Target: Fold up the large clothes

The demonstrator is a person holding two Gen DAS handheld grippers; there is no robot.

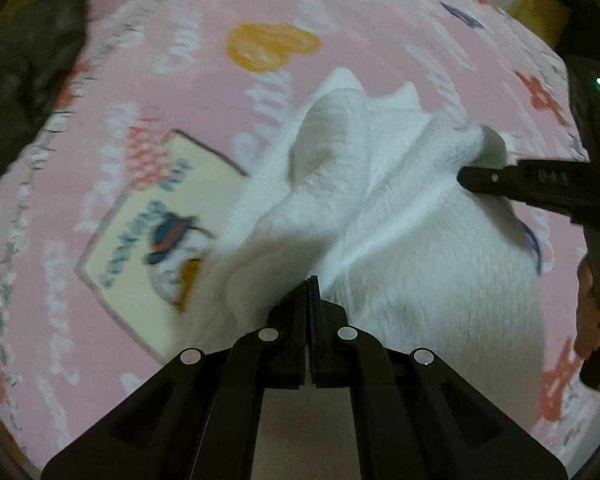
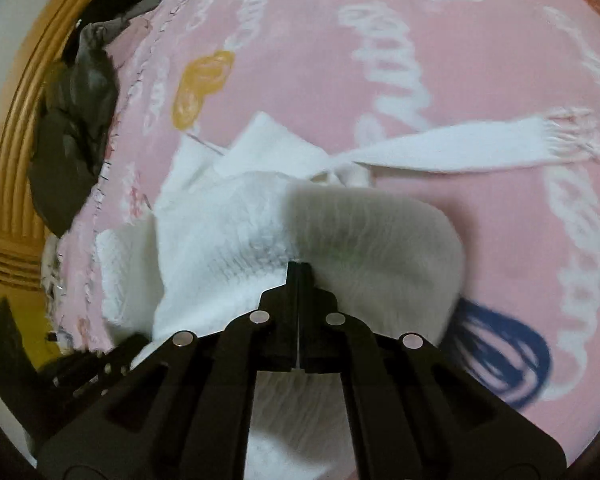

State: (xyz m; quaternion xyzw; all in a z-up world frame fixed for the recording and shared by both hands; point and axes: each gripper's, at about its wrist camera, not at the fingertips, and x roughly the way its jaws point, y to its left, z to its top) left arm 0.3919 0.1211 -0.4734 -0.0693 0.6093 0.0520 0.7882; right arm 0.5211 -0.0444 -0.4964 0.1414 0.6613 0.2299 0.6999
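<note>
White fringed garment point(image 2: 228, 240) on pink blanket point(image 2: 480, 80) patterned with white squiggles, yellow hearts

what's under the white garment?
The white garment lies bunched on the pink printed blanket, which shows all around it. A blue scribble print runs under its edge; anything else beneath is covered.

The white knitted fringed garment point(image 2: 228, 248) looks soft and fuzzy (ribbed in places); the pink printed blanket point(image 1: 140, 80) looks plush, the black plastic gripper point(image 1: 312, 280) matt.

Rumpled white fringed garment point(image 2: 236, 232)
</note>
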